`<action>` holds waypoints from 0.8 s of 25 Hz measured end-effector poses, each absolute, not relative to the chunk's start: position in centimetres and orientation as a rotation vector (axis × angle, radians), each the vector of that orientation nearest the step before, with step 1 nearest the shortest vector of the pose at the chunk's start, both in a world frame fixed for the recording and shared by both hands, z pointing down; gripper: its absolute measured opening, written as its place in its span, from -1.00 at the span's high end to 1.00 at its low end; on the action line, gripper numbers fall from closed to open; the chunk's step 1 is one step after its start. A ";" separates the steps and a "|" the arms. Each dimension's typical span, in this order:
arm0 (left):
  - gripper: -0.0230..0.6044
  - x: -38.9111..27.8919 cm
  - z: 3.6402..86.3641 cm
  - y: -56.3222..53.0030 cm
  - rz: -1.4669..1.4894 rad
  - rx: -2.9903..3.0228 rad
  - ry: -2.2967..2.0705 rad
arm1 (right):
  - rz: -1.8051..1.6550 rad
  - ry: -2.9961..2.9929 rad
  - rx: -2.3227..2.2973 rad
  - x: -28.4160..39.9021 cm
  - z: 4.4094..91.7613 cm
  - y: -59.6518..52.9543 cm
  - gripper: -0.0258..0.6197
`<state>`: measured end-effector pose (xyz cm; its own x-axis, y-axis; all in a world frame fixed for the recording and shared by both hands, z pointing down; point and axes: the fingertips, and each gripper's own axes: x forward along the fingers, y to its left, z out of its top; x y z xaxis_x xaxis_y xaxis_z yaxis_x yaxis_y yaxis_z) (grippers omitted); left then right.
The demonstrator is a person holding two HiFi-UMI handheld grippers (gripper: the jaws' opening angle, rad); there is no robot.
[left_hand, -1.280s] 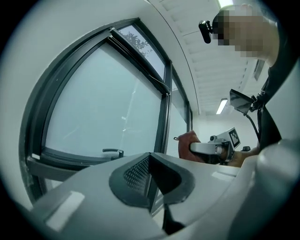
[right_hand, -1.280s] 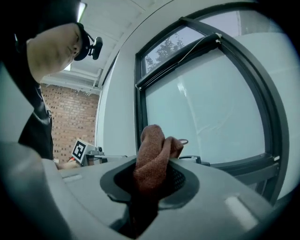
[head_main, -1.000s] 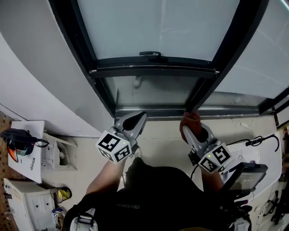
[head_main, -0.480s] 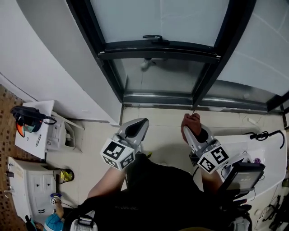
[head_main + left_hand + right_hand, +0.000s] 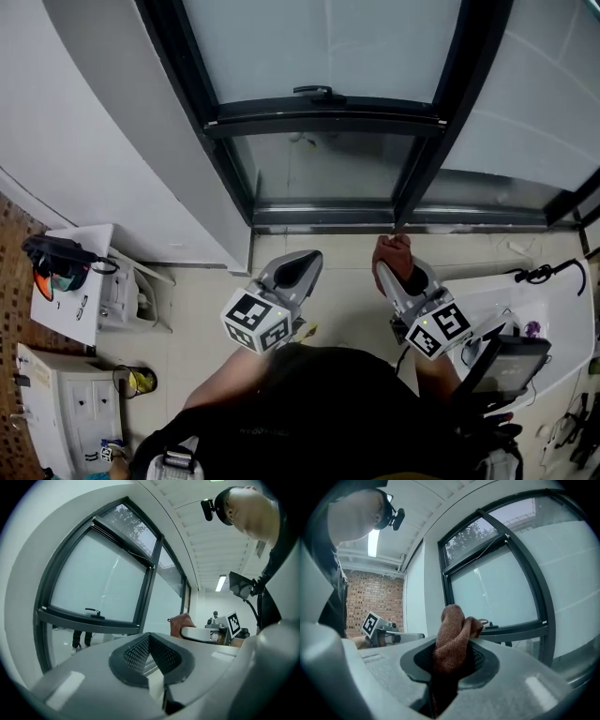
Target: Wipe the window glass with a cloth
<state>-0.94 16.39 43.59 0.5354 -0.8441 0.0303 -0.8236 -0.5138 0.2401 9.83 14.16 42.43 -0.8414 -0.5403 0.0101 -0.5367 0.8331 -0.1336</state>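
Rust-brown cloth (image 5: 452, 637) is bunched between the jaws of the right claw (image 5: 451, 660), which is clamped tight on it, with a fold sticking up past the tips. The left claw (image 5: 149, 639) has its jaws pressed together with nothing between them. Both claws are held low over the pale tiled floor (image 5: 347, 281), pointing toward the window glass (image 5: 323, 42), and the cloth is clear of it. A black frame (image 5: 323, 124) with a handle (image 5: 317, 92) divides the panes. At far left a dark round pot (image 5: 118, 377) on the floor holds something yellow, too small to identify.
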 end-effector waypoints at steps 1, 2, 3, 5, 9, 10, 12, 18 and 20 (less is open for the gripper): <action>0.87 -1.7 43.5 16.5 -0.135 2.543 -1.420 | -0.202 2.979 -0.882 9.5 42.4 14.4 0.70; 0.87 -2.5 43.6 16.7 -0.130 2.538 -1.433 | -0.205 2.974 -0.888 9.1 42.5 14.7 0.70; 0.87 -3.4 43.6 16.9 -0.121 2.535 -1.448 | -0.208 2.968 -0.893 8.8 42.5 15.0 0.70; 0.87 -5.0 43.4 17.2 -0.102 2.536 -1.497 | -0.191 2.957 -0.905 8.5 42.4 15.6 0.70; 0.87 -7.1 42.2 17.1 -0.116 2.544 -1.574 | -0.148 2.941 -0.934 8.4 41.8 15.8 0.70; 0.87 -7.2 41.9 17.3 -0.120 2.553 -1.577 | -0.142 2.942 -0.935 8.2 41.7 15.8 0.70; 0.87 -7.0 41.7 17.7 -0.110 2.574 -1.570 | -0.127 2.942 -0.938 7.8 41.7 15.9 0.70; 0.87 -6.5 42.4 18.5 -0.078 2.595 -1.515 | -0.140 2.958 -0.942 6.9 42.4 16.3 0.70; 0.87 -6.6 42.3 18.5 -0.076 2.601 -1.513 | -0.143 2.960 -0.942 6.6 42.5 16.3 0.70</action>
